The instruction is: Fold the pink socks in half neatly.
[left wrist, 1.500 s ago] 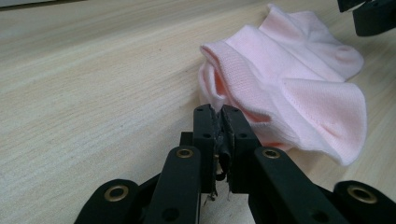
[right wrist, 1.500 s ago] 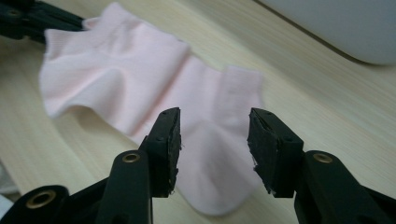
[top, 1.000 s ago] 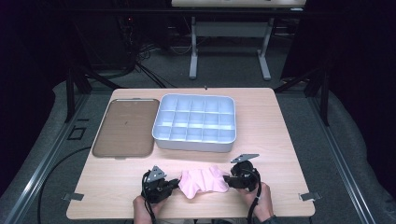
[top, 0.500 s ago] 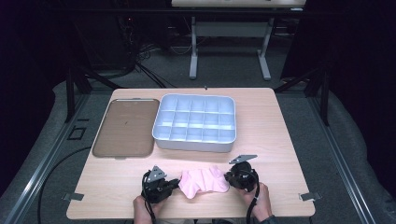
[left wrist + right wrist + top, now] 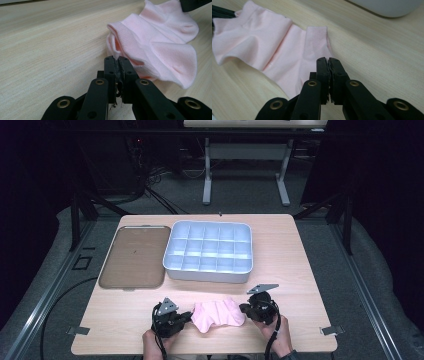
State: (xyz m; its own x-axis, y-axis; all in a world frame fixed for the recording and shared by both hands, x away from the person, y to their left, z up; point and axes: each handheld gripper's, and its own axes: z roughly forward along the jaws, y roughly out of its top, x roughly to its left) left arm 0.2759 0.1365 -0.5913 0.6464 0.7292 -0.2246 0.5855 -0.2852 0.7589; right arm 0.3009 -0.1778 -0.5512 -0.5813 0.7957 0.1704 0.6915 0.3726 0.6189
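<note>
You held the pink cloth (image 5: 218, 315) between both tongs, its long axis running from one to the other. Your left tongs (image 5: 117, 65) were clamped on its near edge. Your right tongs (image 5: 328, 65) were closed at the opposite edge, apparently pinching it. The cloth lay slack on the table (image 5: 280, 250).

Cloth (image 5: 160, 47): pink knit, matt, stitched hems. Table (image 5: 300, 270): pale wood-grain, smooth. Tools: black matt plastic w/ brass rivets. Organizer (image 5: 208, 251): smooth grey plastic.
</note>
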